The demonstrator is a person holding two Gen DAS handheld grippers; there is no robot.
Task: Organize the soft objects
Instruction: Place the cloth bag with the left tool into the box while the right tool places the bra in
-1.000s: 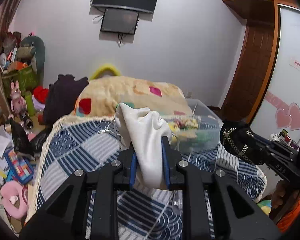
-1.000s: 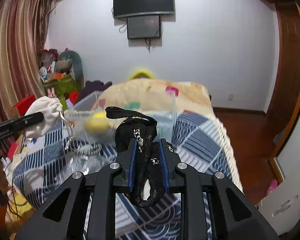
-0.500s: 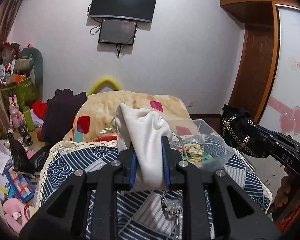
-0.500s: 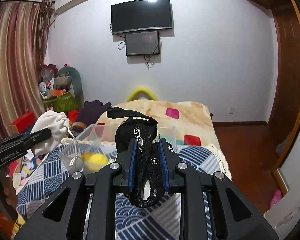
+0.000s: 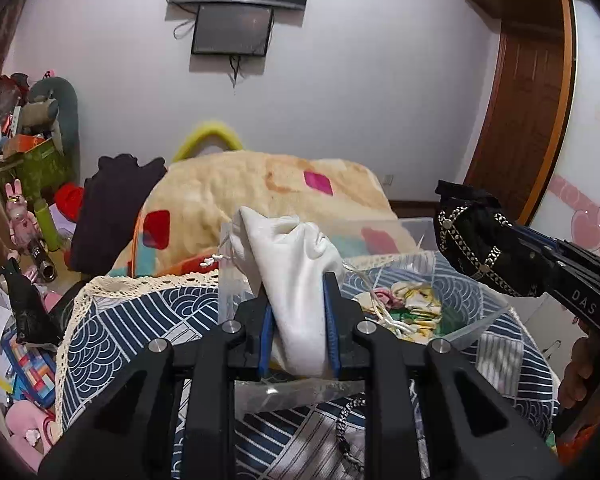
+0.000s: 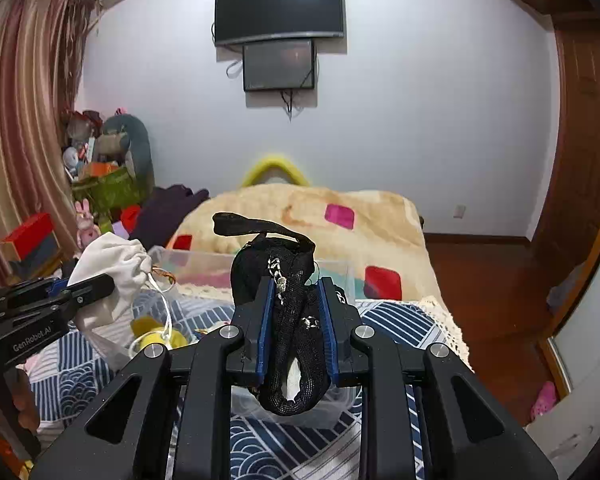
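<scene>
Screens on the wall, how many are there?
2. A big screen hangs high on the far wall, and a smaller screen hangs just under it, touching its lower edge. No others show.

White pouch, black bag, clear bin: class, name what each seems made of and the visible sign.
White drawstring pouch: soft matte woven cloth, probably cotton; it creases and bunches. Black chain-trimmed bag: mesh-like fabric with shiny, likely metal, chain links. Clear storage bin: glossy rigid plastic; the bedding shows through its walls.
</scene>
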